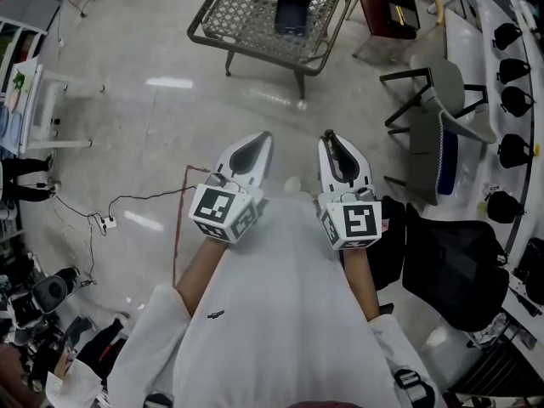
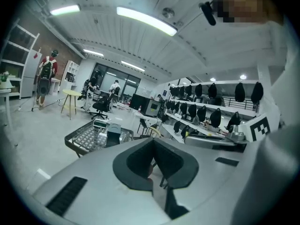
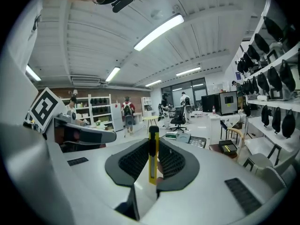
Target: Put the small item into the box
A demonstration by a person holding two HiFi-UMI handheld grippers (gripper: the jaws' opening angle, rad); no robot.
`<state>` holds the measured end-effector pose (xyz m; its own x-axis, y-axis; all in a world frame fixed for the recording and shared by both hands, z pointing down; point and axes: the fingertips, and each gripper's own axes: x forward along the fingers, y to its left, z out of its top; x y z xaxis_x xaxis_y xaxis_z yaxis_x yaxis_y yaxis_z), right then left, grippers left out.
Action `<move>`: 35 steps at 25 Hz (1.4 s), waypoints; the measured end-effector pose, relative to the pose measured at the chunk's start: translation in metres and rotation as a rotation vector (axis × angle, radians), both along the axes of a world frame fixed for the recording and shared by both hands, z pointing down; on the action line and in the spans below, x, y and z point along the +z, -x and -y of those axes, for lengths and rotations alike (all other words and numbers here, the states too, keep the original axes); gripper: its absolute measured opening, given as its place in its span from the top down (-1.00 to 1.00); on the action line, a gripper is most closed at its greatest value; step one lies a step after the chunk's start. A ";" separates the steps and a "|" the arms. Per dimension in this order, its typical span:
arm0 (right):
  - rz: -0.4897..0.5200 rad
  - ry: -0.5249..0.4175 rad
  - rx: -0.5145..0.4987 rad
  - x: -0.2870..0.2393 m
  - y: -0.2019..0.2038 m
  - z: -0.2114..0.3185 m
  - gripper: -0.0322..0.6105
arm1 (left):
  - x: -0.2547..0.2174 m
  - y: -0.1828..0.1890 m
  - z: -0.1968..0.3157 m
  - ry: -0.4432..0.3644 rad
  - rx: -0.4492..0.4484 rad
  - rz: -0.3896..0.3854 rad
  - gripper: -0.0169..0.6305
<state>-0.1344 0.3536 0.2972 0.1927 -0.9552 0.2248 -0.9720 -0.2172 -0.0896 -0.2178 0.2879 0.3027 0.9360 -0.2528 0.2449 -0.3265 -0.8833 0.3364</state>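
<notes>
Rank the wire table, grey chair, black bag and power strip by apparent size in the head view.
1. wire table, though the frame's top edge cuts it off.
2. grey chair and black bag: these look alike, so they are not ranked.
3. power strip, tiny.

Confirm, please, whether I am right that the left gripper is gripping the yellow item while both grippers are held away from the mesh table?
No: the right gripper, not the left gripper, grips the yellow item, as the right gripper view shows. The left jaws are shut on nothing. Both grippers are held away from the mesh table.
</notes>
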 end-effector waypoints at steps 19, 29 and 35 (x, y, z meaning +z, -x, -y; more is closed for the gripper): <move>0.025 -0.025 -0.071 0.003 -0.054 0.002 0.73 | -0.002 -0.060 -0.003 -0.038 -0.050 0.034 0.94; 0.022 0.004 -0.104 0.009 -0.112 0.073 0.73 | 0.006 -0.121 0.066 -0.019 -0.058 0.012 0.94; 0.010 0.003 -0.149 -0.005 -0.140 0.152 0.73 | 0.004 -0.152 0.141 0.011 -0.082 0.013 0.94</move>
<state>0.0060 0.2020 0.2920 0.0467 -0.9722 0.2293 -0.9925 -0.0711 -0.0990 -0.0657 0.1473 0.3070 0.9088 -0.3261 0.2604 -0.4025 -0.8497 0.3407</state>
